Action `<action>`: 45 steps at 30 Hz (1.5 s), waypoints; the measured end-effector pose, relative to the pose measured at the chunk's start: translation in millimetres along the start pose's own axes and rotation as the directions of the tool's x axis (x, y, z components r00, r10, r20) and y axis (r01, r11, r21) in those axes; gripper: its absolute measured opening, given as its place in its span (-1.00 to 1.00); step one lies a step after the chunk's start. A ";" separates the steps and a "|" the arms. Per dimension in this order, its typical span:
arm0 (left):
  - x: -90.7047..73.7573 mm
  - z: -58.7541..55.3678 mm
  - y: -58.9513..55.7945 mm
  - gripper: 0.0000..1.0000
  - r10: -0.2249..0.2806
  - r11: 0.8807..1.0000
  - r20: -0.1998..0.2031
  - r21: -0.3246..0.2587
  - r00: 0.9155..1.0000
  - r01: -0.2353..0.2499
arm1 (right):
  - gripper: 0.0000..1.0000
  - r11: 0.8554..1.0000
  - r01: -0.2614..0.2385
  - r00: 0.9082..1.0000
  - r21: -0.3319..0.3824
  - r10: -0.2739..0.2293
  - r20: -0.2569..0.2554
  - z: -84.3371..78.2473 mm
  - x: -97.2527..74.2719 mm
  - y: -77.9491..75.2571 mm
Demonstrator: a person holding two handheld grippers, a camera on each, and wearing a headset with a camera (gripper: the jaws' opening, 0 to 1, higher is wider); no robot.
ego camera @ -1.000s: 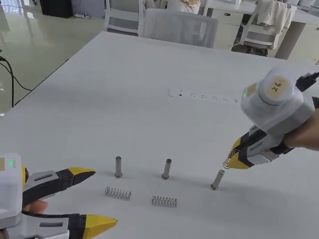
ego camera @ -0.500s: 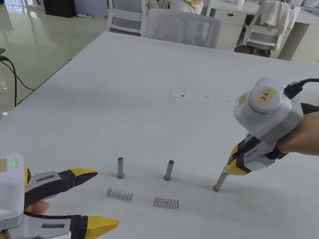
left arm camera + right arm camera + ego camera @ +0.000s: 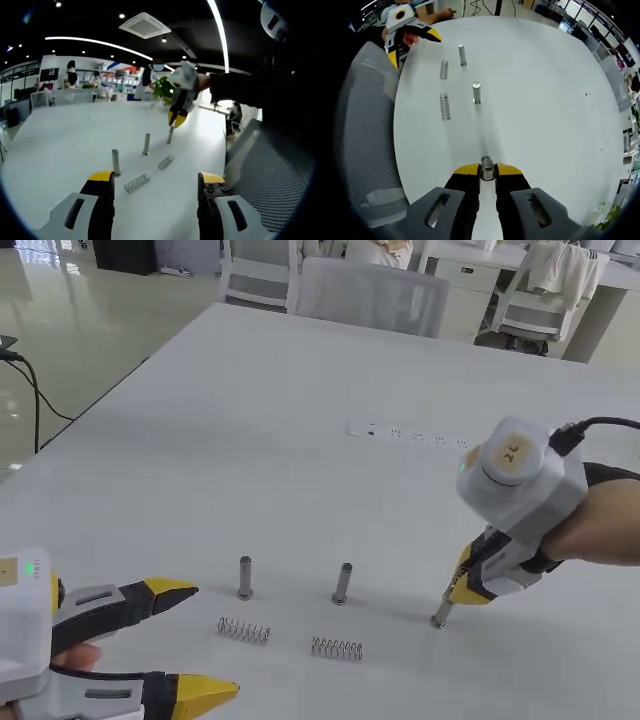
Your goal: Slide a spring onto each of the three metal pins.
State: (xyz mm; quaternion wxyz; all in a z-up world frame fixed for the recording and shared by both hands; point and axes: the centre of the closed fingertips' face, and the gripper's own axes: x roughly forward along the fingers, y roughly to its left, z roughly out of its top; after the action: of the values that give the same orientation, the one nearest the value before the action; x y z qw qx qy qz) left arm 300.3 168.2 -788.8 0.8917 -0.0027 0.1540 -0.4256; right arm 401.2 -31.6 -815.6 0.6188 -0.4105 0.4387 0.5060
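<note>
Gripping one spring (image 3: 488,168) firmly between the clenched tips of the right gripper (image 3: 487,171), with the coil's axis pointing forward, apparently so that its open end can pass over a pin. Tilted steeply down at the right pin (image 3: 440,615) in the head view, touching or already around its top; cannot tell which, being hidden by the yellow tips. Holding the left gripper (image 3: 195,640) low near the front of the table (image 3: 300,420), jaws spread wide and grasping nothing, probably ready for the next pick. Lying flat just in front of the left pin (image 3: 246,577) and the middle pin (image 3: 343,583), near but apart: the left spring (image 3: 244,631) and the middle spring (image 3: 336,648), presumably placed so for a short reach. Standing upright and bare, both these pins. Judged as the first of three fittings in hand.
</note>
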 end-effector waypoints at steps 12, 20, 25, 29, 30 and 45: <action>-0.3 0.3 0.2 0.24 0.002 1.000 -0.003 0.002 1.000 -0.002 | -0.83 1.000 0.018 1.000 0.006 -0.018 -0.016 1.2 15.1 -10.1; -0.8 0.0 -0.3 0.24 0.004 1.000 -0.005 0.004 1.000 -0.004 | -0.83 0.999 0.015 1.000 0.030 -0.014 -0.019 2.1 25.9 -12.2; -0.9 0.1 -0.5 0.24 0.005 1.000 -0.005 0.002 1.000 -0.005 | -0.83 0.999 0.017 1.000 0.035 -0.016 -0.023 2.7 32.5 -12.5; -1.0 -0.4 -0.7 0.23 0.003 1.000 -0.007 0.002 1.000 -0.003 | -0.83 0.999 0.017 0.999 0.042 -0.015 -0.032 -0.5 38.2 -11.9; -1.0 -0.3 -0.7 0.23 0.003 1.000 -0.007 0.002 1.000 -0.003 | -0.83 0.999 0.017 0.999 0.045 -0.016 -0.032 -1.1 39.3 -11.8; -1.4 -0.4 -0.3 0.23 0.004 1.000 -0.004 0.003 1.000 -0.004 | -0.66 0.999 0.023 1.000 0.044 -0.023 -0.020 0.1 44.2 -12.4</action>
State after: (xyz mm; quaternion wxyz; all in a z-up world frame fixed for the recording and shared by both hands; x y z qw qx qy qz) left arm 299.2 169.1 -788.8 0.8923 -0.0004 0.1552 -0.4239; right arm 418.0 -21.7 -857.2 0.6292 -0.4067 0.4513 0.4848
